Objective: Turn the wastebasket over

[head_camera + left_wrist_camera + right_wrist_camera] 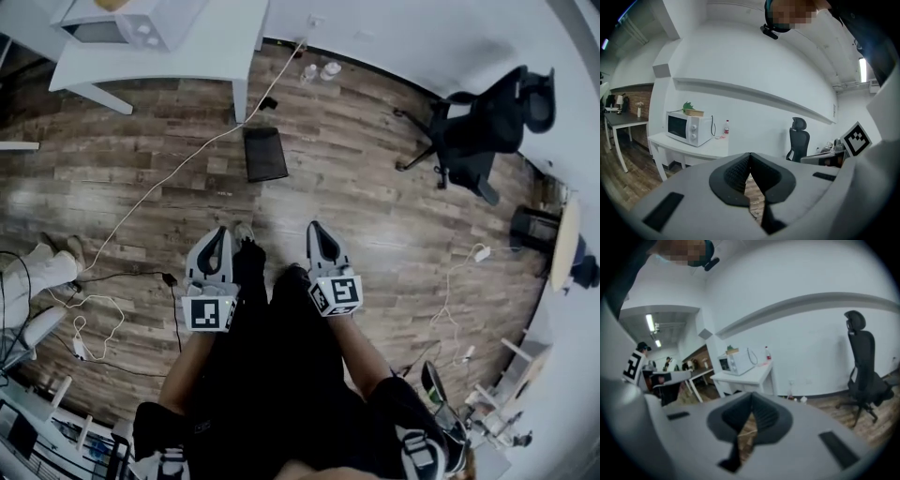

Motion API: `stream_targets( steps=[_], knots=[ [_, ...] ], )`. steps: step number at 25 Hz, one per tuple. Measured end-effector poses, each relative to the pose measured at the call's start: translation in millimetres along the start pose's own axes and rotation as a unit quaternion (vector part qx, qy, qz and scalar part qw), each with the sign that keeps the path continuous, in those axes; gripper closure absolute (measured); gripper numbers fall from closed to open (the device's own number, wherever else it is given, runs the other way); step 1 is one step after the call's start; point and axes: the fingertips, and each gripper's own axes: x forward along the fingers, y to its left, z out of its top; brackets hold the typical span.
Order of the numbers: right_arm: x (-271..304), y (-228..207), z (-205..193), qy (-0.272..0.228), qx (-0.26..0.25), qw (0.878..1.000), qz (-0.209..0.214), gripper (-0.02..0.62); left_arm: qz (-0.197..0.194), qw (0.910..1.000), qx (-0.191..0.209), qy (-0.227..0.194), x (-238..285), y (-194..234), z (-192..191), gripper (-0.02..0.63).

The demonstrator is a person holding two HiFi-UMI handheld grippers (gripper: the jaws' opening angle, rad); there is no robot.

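Head view, looking steeply down: black wastebasket (265,153) lies on the wood floor near the white table (206,52), well ahead of both grippers. Left gripper (220,234) and right gripper (317,230) are held side by side, aimed toward it, probably for an approach. Left gripper view: jaws closed together, nothing between them. Right gripper view: jaws likewise closed and empty; the basket cannot be made out.

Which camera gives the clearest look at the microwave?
The left gripper view: the microwave stands on the white table, its door and knobs facing the camera. The head view catches it from above, cut off by the picture's top edge. The right gripper view shows it smaller and blurred.
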Motion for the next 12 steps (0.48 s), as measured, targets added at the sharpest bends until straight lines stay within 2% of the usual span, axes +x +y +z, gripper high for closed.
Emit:
stream_targets(
  steps=[6,12],
  knots=[
    [64,-26,-38,-0.001,-0.014,0.999,0.047,0.563,0.048,0.9988,-0.011,0.01,26,20,-69,0.571],
    [110,-71,-122,0.009,-0.01,0.998,0.063,0.563,0.06,0.9982,0.001,-0.01,60,30,-157,0.571]
  ],
)
